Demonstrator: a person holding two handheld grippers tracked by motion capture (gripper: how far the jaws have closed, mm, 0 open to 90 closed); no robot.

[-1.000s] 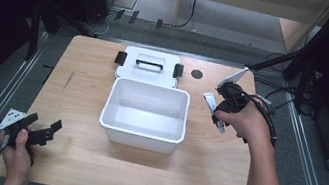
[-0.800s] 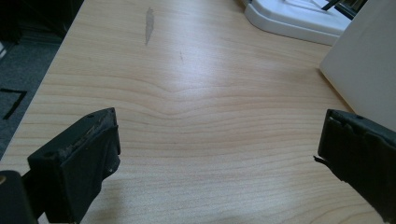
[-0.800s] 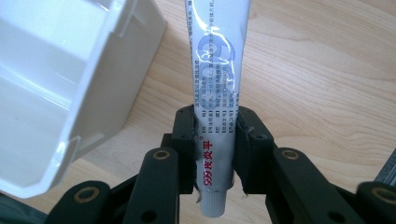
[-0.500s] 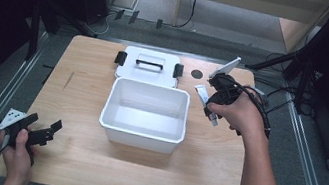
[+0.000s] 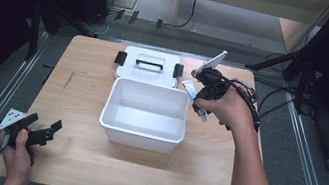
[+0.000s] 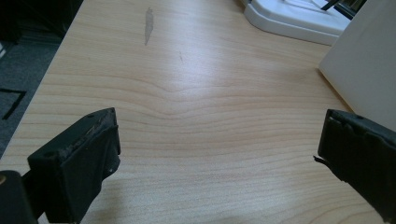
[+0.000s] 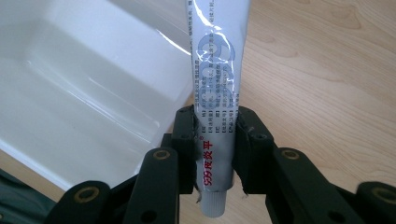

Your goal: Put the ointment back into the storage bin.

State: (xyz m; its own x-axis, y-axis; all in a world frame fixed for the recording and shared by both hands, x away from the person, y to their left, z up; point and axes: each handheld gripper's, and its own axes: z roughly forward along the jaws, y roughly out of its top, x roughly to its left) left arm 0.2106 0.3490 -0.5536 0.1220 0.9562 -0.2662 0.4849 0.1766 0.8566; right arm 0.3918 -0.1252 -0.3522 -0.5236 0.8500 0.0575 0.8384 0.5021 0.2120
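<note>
Far left, my left gripper (image 5: 47,132) sits low at the near-left corner of the desk (image 5: 79,103), jaws spread wide with nothing but bare wood between them. In the left gripper view those jaws frame the grain, and the wall of the white plastic bin (image 6: 362,70) shows at the right edge. Centre of the desk, the white plastic bin (image 5: 146,115) stands open and empty. Just behind it, touching its far rim, lies its white lid (image 5: 149,65), with a black handle and black clips at both ends. Right of the bin, my right gripper (image 5: 196,94) is clamped on a white ointment tube (image 5: 191,90), up off the desk beside the bin's far-right corner. In the right gripper view the pads squeeze the tube (image 7: 215,121) near its capped end, its flat end reaching along the bin's rim (image 7: 154,51).
</note>
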